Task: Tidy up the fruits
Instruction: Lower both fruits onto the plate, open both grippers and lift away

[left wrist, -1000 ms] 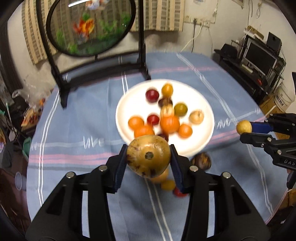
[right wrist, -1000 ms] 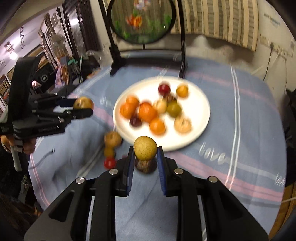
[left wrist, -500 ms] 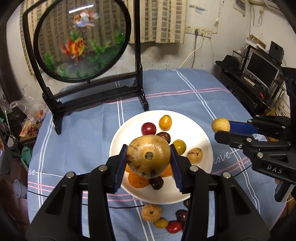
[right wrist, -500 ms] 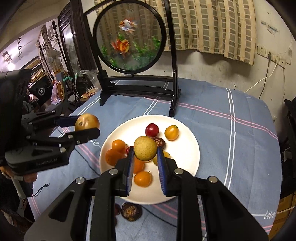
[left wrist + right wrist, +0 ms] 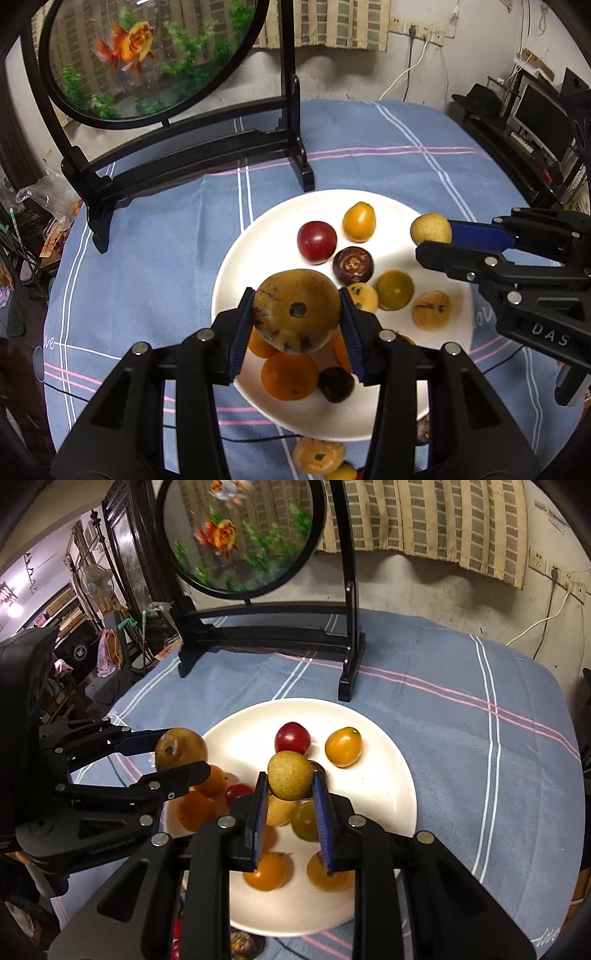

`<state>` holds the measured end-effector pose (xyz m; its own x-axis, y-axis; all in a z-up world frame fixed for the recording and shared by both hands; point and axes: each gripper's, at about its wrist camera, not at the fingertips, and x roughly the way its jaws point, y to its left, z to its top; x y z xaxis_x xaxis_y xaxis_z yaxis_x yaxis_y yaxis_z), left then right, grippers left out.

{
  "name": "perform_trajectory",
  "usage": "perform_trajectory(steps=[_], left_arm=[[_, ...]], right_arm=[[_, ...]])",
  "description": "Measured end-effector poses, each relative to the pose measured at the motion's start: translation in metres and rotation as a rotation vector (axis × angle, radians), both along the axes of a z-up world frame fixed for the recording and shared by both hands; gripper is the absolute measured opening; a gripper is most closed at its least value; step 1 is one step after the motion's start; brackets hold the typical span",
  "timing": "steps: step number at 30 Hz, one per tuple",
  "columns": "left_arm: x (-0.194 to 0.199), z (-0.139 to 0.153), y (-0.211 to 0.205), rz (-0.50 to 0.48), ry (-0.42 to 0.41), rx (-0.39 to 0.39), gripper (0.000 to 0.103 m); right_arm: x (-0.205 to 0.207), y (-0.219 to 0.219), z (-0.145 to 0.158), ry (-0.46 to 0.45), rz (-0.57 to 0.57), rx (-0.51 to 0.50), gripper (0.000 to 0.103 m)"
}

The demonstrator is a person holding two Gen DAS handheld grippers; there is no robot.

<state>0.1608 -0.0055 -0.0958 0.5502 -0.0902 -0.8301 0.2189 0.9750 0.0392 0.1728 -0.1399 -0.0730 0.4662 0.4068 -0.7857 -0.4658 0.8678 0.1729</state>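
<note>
The left tongs (image 5: 297,321) are gripping a large brown-speckled yellow fruit (image 5: 296,311) above the white plate (image 5: 236,266) of fruit; the right tongs (image 5: 290,805) are clamping a small yellow-green fruit (image 5: 290,780) over the plate's middle on the blue-clothed counter (image 5: 155,251).

On the white plate (image 5: 384,775), bare room lies from 12 to 4 o'clock beyond the red plum (image 5: 292,737) and orange fruit (image 5: 343,746). The screen stand's foot (image 5: 351,681) blocks 12 o'clock; piled fruit fills 7 to 9.
</note>
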Motion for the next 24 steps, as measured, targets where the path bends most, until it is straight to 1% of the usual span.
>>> perform_trajectory(steps=[5,6,7,8,9,10,11,12,14,19,21,23,24], left_arm=[[0.009,-0.014,-0.002,0.004,0.029,0.029,0.046],[0.010,-0.016,-0.003,0.002,0.034,0.033,0.046],[0.011,-0.018,-0.003,0.003,0.037,0.038,0.050],[0.012,-0.020,-0.003,0.007,0.038,0.041,0.058],[0.012,-0.019,-0.002,0.009,0.034,0.038,0.060],[0.011,-0.018,-0.002,0.010,0.028,0.035,0.060],[0.011,-0.017,-0.001,0.008,0.026,0.030,0.062],[0.011,-0.016,-0.001,0.008,0.024,0.031,0.062],[0.011,-0.014,0.000,0.014,0.020,0.028,0.062],[0.001,0.002,0.011,0.032,-0.009,0.005,0.062],[-0.006,0.009,0.016,0.038,-0.017,-0.008,0.063],[-0.016,0.017,0.022,0.044,-0.034,-0.012,0.068],[-0.021,0.020,0.026,0.047,-0.040,-0.013,0.068]], right_arm=[[0.014,0.004,-0.015,0.036,0.011,-0.024,0.024],[0.016,0.006,-0.019,0.044,0.013,-0.044,0.025],[0.017,0.008,-0.022,0.043,0.009,-0.070,0.026],[0.018,0.009,-0.024,0.046,0.005,-0.089,0.032],[0.020,0.009,-0.025,0.050,0.001,-0.091,0.050],[0.020,0.007,-0.025,0.049,-0.013,-0.086,0.059],[0.020,0.004,-0.024,0.038,-0.024,-0.073,0.062],[0.019,0.001,-0.022,0.030,-0.027,-0.055,0.062],[0.019,-0.003,-0.020,0.033,-0.042,-0.054,0.062],[0.008,-0.023,-0.005,0.036,-0.087,0.000,0.062],[-0.004,-0.035,0.005,0.033,-0.109,0.018,0.062],[-0.017,-0.040,0.011,0.021,-0.113,0.023,0.062],[-0.031,-0.042,0.015,0.019,-0.097,0.031,0.062]])
